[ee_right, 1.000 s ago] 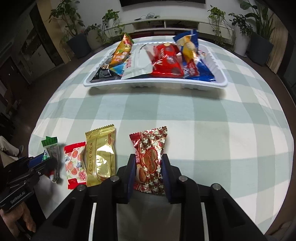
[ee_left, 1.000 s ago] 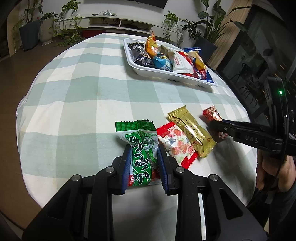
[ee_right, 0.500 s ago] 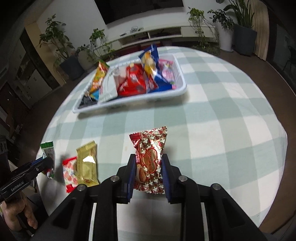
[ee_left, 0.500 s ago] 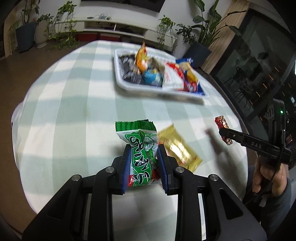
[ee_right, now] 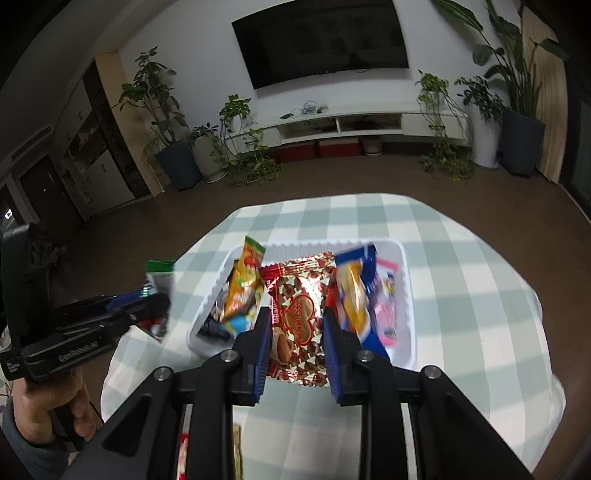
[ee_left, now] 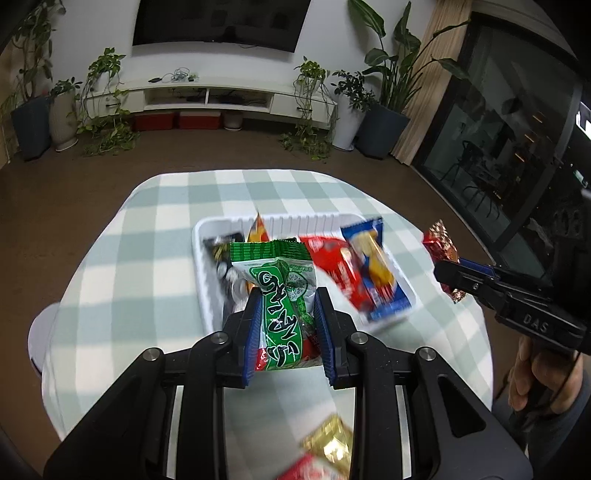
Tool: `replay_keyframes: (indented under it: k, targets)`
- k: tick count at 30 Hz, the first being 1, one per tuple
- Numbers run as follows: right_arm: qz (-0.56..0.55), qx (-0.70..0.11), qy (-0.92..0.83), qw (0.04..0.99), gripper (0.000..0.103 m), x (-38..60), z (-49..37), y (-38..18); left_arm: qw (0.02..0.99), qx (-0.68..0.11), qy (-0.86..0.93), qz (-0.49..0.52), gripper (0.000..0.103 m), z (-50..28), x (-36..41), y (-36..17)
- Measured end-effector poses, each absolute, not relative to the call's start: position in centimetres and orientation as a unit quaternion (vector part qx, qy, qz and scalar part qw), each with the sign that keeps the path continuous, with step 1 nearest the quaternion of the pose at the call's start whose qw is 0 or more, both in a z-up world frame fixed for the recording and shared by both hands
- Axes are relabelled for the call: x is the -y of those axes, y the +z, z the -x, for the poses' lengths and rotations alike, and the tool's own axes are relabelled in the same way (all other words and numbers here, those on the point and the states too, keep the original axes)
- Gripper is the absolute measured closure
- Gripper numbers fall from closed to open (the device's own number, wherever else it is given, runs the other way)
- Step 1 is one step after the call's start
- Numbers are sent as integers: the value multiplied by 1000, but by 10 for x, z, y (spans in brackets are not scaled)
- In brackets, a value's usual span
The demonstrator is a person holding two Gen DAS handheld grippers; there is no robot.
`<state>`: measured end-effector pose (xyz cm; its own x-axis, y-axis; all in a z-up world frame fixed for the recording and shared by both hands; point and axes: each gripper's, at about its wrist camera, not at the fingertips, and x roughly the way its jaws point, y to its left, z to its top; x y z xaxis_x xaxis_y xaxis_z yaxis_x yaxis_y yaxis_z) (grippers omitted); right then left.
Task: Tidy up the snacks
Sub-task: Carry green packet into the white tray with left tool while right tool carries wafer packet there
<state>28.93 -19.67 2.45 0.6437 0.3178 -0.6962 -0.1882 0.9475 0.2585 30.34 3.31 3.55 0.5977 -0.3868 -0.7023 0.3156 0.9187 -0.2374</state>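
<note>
Green-and-white checked cloth covers the round table (ee_left: 155,258); behind stand a wall TV (ee_right: 321,40), a low white cabinet (ee_left: 207,98) and potted plants. One white tray (ee_left: 207,295) holds several snacks. Left gripper (ee_left: 288,325) pinches one green packet (ee_left: 284,295), right gripper (ee_right: 297,343) one red heart-print packet (ee_right: 299,314), both above the tray. Two packets, gold (ee_left: 330,443) and red (ee_left: 306,469), lie on the cloth

White wall, dark TV (ee_left: 218,20), low white console (ee_left: 207,98), potted plants (ee_right: 173,147), brown floor (ee_left: 55,206).
</note>
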Motion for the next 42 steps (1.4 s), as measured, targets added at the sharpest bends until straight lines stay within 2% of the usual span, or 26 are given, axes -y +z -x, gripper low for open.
replay_keyframes:
  k: [10,24,29,32,42]
  targets:
    - [-27,-435,141,889,75,163,-365,-18,878,-433,-205,7,78,-372,7,-10]
    - [6,-453,129,882,73,159,-393,-64,865,-457,-205,-9,77,-403,28,-60]
    - [0,-450,133,883,72,160,-394,-71,867,-456,-204,-4,77,-407,27,-65]
    - [-1,-455,132,880,67,162,-395,-70,867,-455,-204,-2,77,-407,25,-64]
    - [-8,-448,129,884,63,165,-391,-64,871,-448,-200,-7,73,-394,24,-57]
